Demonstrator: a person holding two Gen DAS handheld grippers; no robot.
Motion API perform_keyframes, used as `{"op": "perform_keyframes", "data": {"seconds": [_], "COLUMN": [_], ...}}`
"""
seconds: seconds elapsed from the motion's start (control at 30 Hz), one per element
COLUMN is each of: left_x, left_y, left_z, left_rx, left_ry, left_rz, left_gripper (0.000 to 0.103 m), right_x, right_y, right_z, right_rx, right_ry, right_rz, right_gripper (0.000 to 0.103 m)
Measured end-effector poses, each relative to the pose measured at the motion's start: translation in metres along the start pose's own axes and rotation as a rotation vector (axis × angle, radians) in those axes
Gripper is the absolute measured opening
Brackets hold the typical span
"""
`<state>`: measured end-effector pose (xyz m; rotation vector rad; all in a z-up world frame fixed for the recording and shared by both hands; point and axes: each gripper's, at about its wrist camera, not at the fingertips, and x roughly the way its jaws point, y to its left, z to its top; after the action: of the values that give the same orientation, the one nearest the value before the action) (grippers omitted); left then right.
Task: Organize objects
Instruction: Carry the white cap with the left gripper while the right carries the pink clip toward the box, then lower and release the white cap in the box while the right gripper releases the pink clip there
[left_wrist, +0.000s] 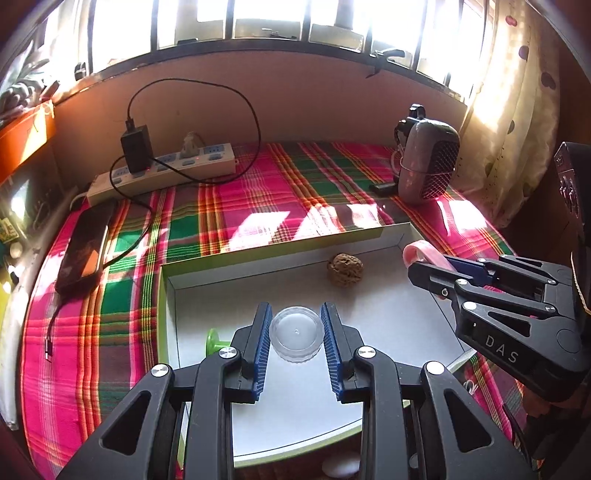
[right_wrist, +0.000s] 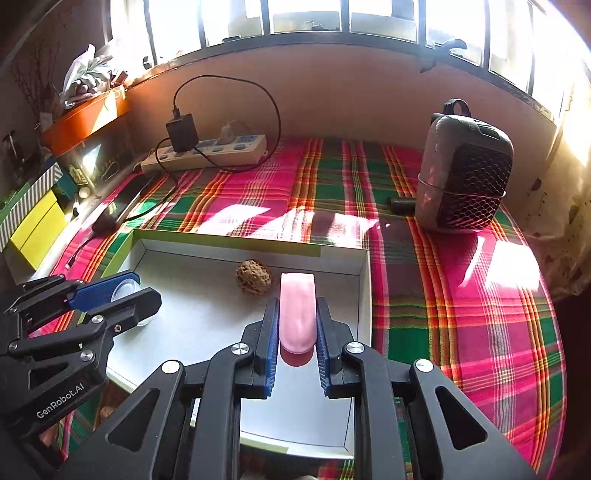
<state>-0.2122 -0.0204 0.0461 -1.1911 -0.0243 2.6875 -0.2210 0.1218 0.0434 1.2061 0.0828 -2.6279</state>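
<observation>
A shallow white tray with a green rim (left_wrist: 280, 242) (right_wrist: 229, 240) lies on the plaid cloth. My left gripper (left_wrist: 295, 317) is shut on a clear round lid (left_wrist: 295, 332) just above the tray floor; it also shows in the right wrist view (right_wrist: 110, 295). My right gripper (right_wrist: 297, 314) is shut on a pink tape roll (right_wrist: 297, 310), held over the tray's right side; it also shows in the left wrist view (left_wrist: 430, 264), with the pink roll (left_wrist: 421, 253). A brown walnut (left_wrist: 344, 268) (right_wrist: 254, 277) lies in the tray near its far wall. A green spool (left_wrist: 214, 341) lies at the tray's left wall.
A power strip (left_wrist: 166, 171) with a black charger (left_wrist: 136, 147) and cable sits at the back left. A phone (left_wrist: 86, 251) lies on the left. A grey heater (left_wrist: 430, 162) (right_wrist: 465, 173) stands at the back right. Boxes (right_wrist: 33, 221) line the left edge.
</observation>
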Motion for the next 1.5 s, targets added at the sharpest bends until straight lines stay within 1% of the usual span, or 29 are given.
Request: {"op": "perform_keyframes", "data": {"seconds": [0.13, 0.2, 0.37, 0.5, 0.67, 0.83, 0.9, 1.0, 1.13, 1.5], "left_x": [0.014, 0.022, 0.035, 0.044, 0.053, 0.059, 0.061, 0.063, 0.066, 0.069], "left_y": [0.002, 0.004, 0.006, 0.004, 0.007, 0.004, 0.004, 0.006, 0.006, 0.002], "left_z": [0.008, 0.012, 0.018, 0.019, 0.02, 0.02, 0.02, 0.02, 0.021, 0.023], "left_rx": [-0.006, -0.024, -0.025, -0.015, -0.032, -0.021, -0.023, -0.033, -0.025, -0.004], "left_ry": [0.014, 0.03, 0.031, 0.039, 0.051, 0.064, 0.075, 0.089, 0.108, 0.12], "left_rz": [-0.004, -0.007, 0.014, 0.021, 0.025, 0.023, 0.033, 0.028, 0.044, 0.07], "left_gripper": [0.025, 0.025, 0.025, 0.025, 0.025, 0.025, 0.025, 0.025, 0.025, 0.025], "right_x": [0.014, 0.02, 0.029, 0.037, 0.043, 0.048, 0.05, 0.052, 0.052, 0.054], "right_y": [-0.004, -0.005, -0.004, -0.004, -0.004, -0.004, -0.004, -0.003, -0.002, -0.003], "right_z": [0.003, 0.005, 0.008, 0.008, 0.009, 0.01, 0.01, 0.008, 0.009, 0.01], "right_rx": [0.01, 0.011, 0.005, 0.001, 0.0, 0.001, 0.0, -0.004, -0.007, -0.017], "right_ry": [0.021, 0.027, 0.039, 0.051, 0.06, 0.065, 0.071, 0.073, 0.072, 0.074], "right_rz": [0.001, 0.002, 0.008, 0.012, 0.014, 0.01, 0.011, 0.008, 0.003, -0.007], "right_gripper": [0.019, 0.019, 0.019, 0.019, 0.019, 0.019, 0.019, 0.019, 0.019, 0.019]}}
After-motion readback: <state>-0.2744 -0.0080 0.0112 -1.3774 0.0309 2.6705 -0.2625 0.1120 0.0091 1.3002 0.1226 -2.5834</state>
